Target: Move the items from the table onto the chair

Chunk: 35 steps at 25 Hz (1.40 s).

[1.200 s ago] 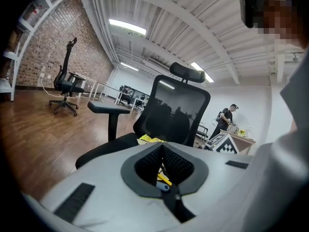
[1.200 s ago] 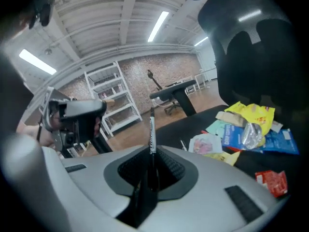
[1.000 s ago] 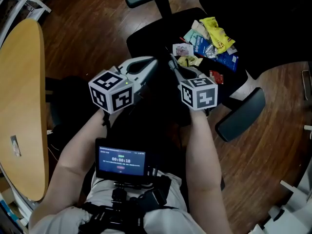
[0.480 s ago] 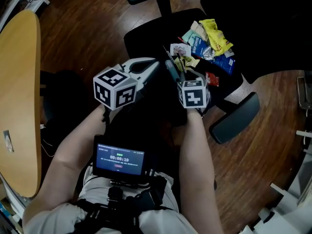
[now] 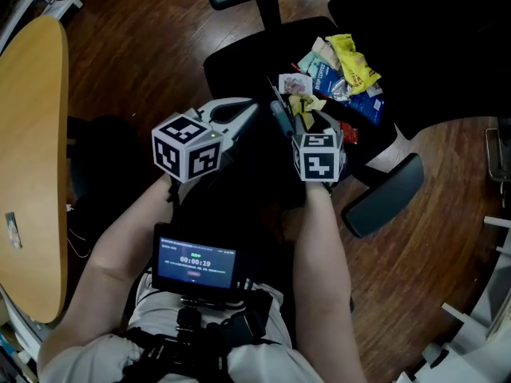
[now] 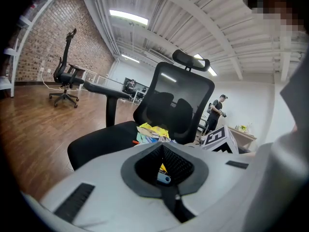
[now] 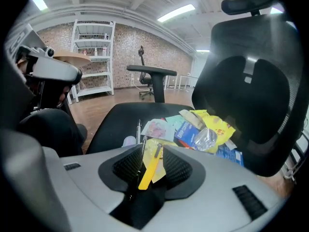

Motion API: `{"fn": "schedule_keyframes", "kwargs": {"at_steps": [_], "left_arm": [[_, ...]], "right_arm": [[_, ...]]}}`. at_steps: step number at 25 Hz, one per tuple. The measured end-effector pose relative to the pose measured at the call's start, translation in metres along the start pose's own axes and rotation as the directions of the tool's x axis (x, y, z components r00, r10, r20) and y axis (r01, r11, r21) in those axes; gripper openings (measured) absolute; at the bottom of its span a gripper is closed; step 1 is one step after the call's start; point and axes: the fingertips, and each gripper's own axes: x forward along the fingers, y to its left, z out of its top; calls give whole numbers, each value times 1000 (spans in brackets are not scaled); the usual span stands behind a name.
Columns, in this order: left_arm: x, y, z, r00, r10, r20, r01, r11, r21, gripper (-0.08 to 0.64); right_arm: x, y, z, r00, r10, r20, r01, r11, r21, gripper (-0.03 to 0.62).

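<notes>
R gripper over chair — jaws just been opening, now apart, yellow cutter between, unpressed. L gripper — jaws together, empty.

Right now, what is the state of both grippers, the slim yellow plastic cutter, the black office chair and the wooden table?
Left gripper: shut, empty.
Right gripper: open, jaws just been opening.
Slim yellow plastic cutter: between the right jaws, unclamped.
Black office chair: seat partly covered.
Pile of packets: lying on the chair seat.
Round wooden table: one small item left.
</notes>
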Motion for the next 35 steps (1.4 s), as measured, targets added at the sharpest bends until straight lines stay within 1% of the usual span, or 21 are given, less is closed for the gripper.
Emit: {"fn": "schedule_keyframes", "kwargs": {"at_steps": [1, 2, 4, 7, 9, 12, 15, 17, 19, 20, 21, 23, 24, 25, 26, 28, 30, 32, 33, 34, 35], "left_arm": [[-1, -1, -1, 1000, -1, 0, 1, 1000, -3, 15], [-1, -1, -2, 1000, -1, 2, 1, 1000, -5, 15], [-3, -1, -1, 1000, 1, 8, -1, 1000, -10, 15], [-6, 0, 1, 1000, 6, 15, -6, 1000, -13, 15], [-11, 0, 6, 1000, 8, 21, -8, 1000, -3, 15], [-25, -1, 20, 999, 1, 54, -2, 1000, 15, 15], [-32, -1, 35, 996, -5, 90, 3, 1000, 17, 15], [-28, -1, 41, 994, 10, 106, -13, 999, 32, 15], [-28, 4, 45, 991, 41, 124, -49, 997, 62, 15], [-26, 5, 42, 991, 45, 123, -53, 996, 70, 15], [-23, 4, 33, 994, 32, 104, -38, 997, 65, 15], [-13, -5, 4, 999, -27, 32, 26, 999, 29, 15], [-6, -8, -5, 999, -53, 9, 52, 998, 22, 15], [-1, -10, -7, 998, -69, 2, 69, 997, 28, 15], [2, -10, -3, 997, -75, 6, 75, 996, 43, 15], [0, -12, 12, 998, -65, 21, 64, 995, 71, 15], [-7, -12, 28, 999, -31, 34, 28, 997, 78, 15], [-15, -9, 40, 999, 15, 49, -18, 998, 65, 15], [-18, -8, 43, 998, 30, 57, -33, 998, 57, 15], [-18, -9, 43, 997, 31, 64, -34, 998, 51, 15], [-17, -11, 40, 998, 13, 66, -16, 999, 47, 15]], "right_arm": [[-2, 0, 3, 1000, -4, 18, 4, 1000, -3, 142], [-5, -1, 7, 999, -7, 39, 7, 1000, -4, 124], [-10, 1, 18, 996, 2, 93, -2, 1000, 1, 8], [-18, 13, 41, 982, 77, 175, -82, 996, 20, 3], [-29, 23, 63, 958, 140, 250, -150, 988, 22, 3], [-50, 37, 94, 900, 208, 384, -227, 974, 4, 3], [-68, 48, 116, 828, 291, 479, -309, 950, -44, 3], [-79, 52, 129, 764, 372, 527, -383, 919, -94, 3], [-85, 62, 142, 689, 451, 568, -456, 878, -144, 3], [-85, 68, 141, 663, 475, 578, -487, 861, -148, 3], [-85, 74, 133, 654, 486, 579, -516, 847, -127, 3], [-81, 82, 108, 662, 490, 568, -565, 823, -51, 3], [-77, 83, 102, 662, 494, 564, -582, 813, -28, 3], [-74, 83, 104, 654, 502, 566, -595, 804, -25, 3], [-72, 82, 111, 641, 512, 572, -605, 795, -35, 3], [-76, 81, 132, 608, 531, 591, -624, 779, -59, 3], [-88, 81, 152, 570, 546, 613, -644, 761, -79, 3], [-97, 82, 165, 537, 561, 630, -662, 743, -98, 3], [-98, 82, 166, 532, 565, 631, -667, 738, -99, 3], [-97, 81, 162, 539, 561, 628, -665, 741, -91, 3], [-96, 79, 154, 561, 545, 623, -653, 754, -71, 3]]}}
